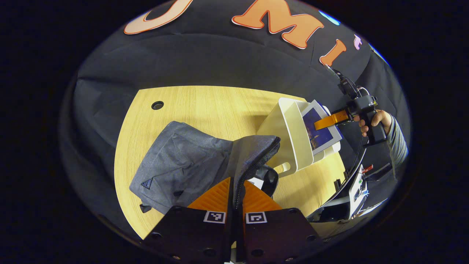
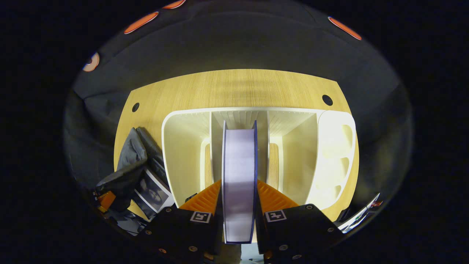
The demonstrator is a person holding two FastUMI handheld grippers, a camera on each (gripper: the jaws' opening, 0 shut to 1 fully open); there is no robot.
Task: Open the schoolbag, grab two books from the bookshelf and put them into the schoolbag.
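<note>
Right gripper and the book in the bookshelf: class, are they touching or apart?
Touching. The right gripper view shows the right gripper with both fingers pressed against the book, upright in the bookshelf.

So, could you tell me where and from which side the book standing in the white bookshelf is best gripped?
Grip the book across its covers near the open top edge, coming from the bookshelf's open side. It stands upright between dividers, so only that edge and a strip of each cover are free. The right gripper sits like this, a finger on each cover.

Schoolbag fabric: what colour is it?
Heathered grey, with a dark zipper edge; the schoolbag shows best in the left gripper view.
</note>
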